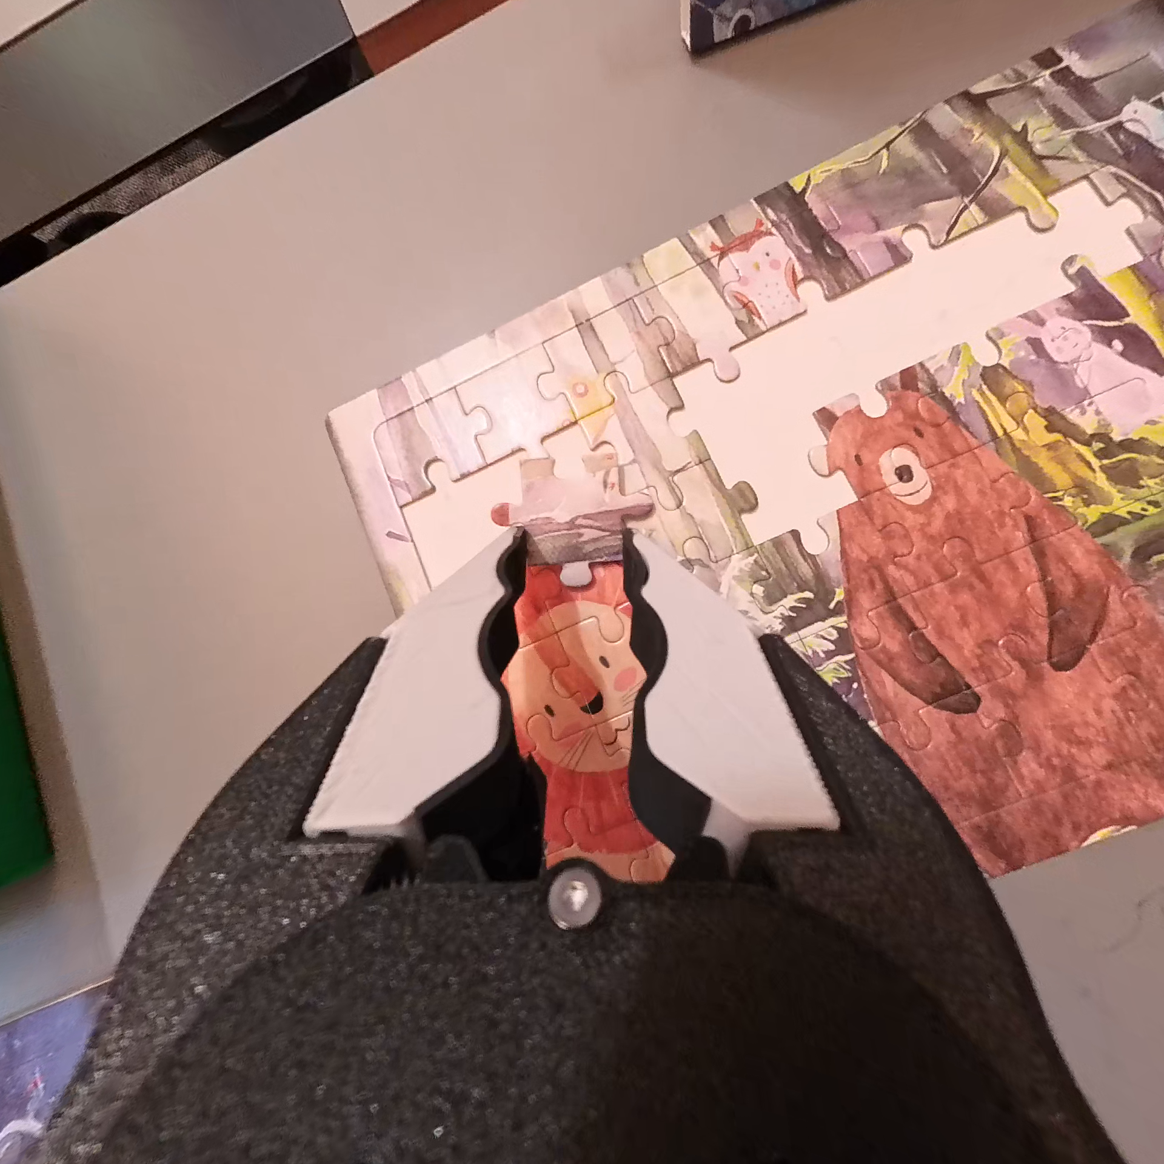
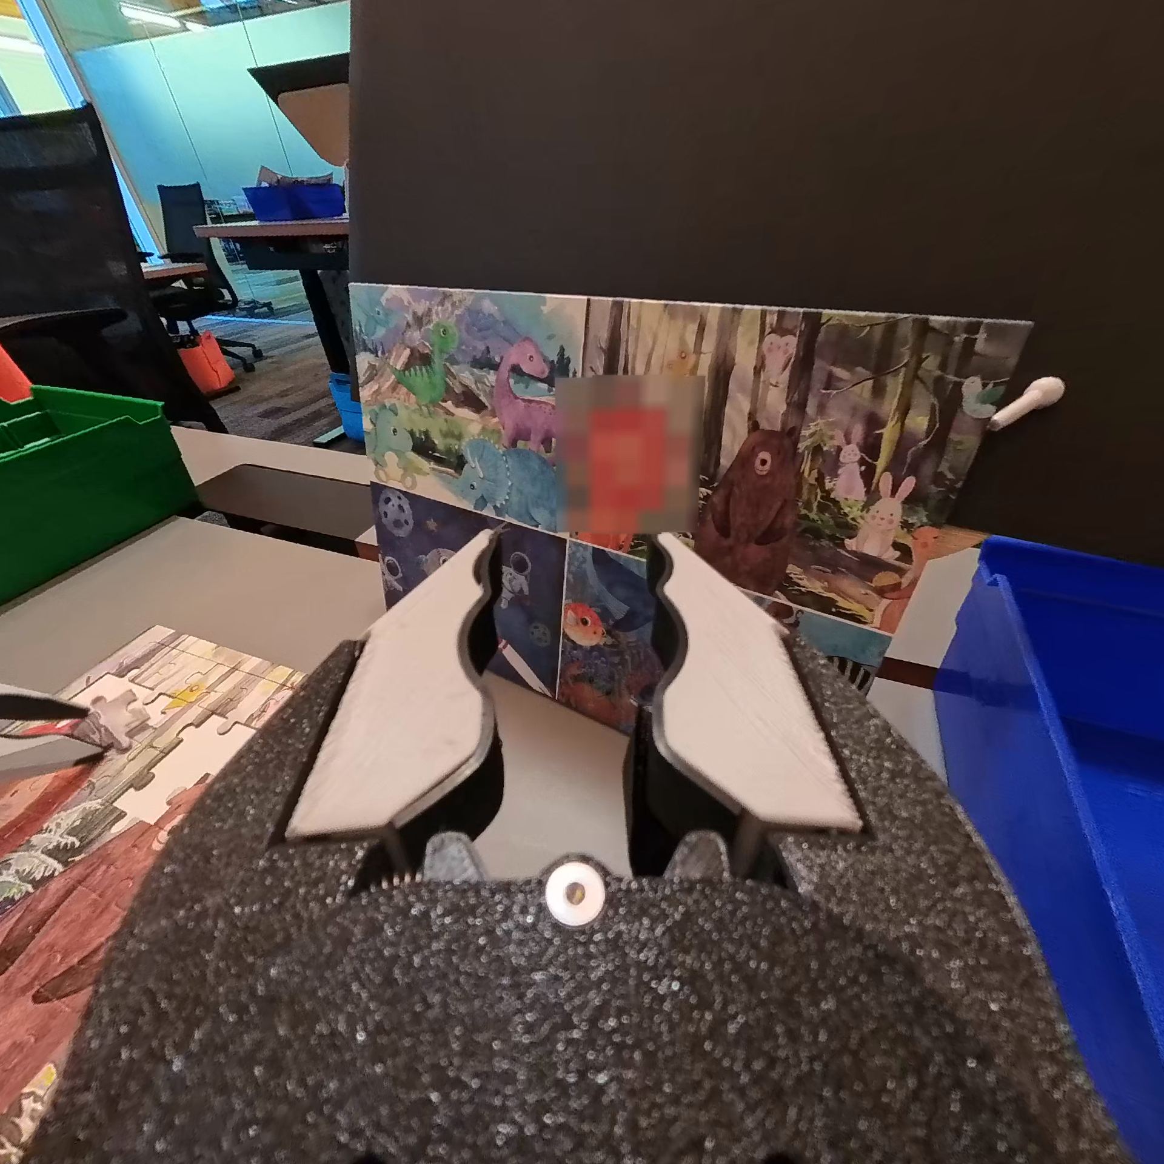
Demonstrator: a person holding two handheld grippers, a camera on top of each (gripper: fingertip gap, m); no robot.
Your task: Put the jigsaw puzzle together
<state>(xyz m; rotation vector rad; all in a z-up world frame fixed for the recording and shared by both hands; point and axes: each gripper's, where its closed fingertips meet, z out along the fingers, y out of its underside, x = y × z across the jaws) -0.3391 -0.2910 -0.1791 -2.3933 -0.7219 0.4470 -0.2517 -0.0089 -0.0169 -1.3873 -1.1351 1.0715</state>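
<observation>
The forest jigsaw puzzle (image 1: pixel 945 567) lies flat on the grey table, with a brown bear, an owl and a fox. A white band of gaps (image 1: pixel 882 302) runs across its middle and reaches its left side. My left gripper (image 1: pixel 573 535) is shut on a grey puzzle piece (image 1: pixel 567 504), held at the fingertips just above the puzzle's left part, over the fox. In the right wrist view the puzzle (image 2: pixel 157 693) is at lower left, with the left gripper and its piece (image 2: pixel 113 718) over it. My right gripper (image 2: pixel 576 542) is open and empty, raised and apart from the puzzle.
The illustrated puzzle box (image 2: pixel 819 441) stands upright against a black panel (image 2: pixel 693 157) ahead of the right gripper. A blue bin (image 2: pixel 1071 756) is at right and a green bin (image 2: pixel 82 466) at left. The table's far edge (image 1: pixel 189 176) runs at upper left. One gripper's finger ends stand about 35 cm off the other's.
</observation>
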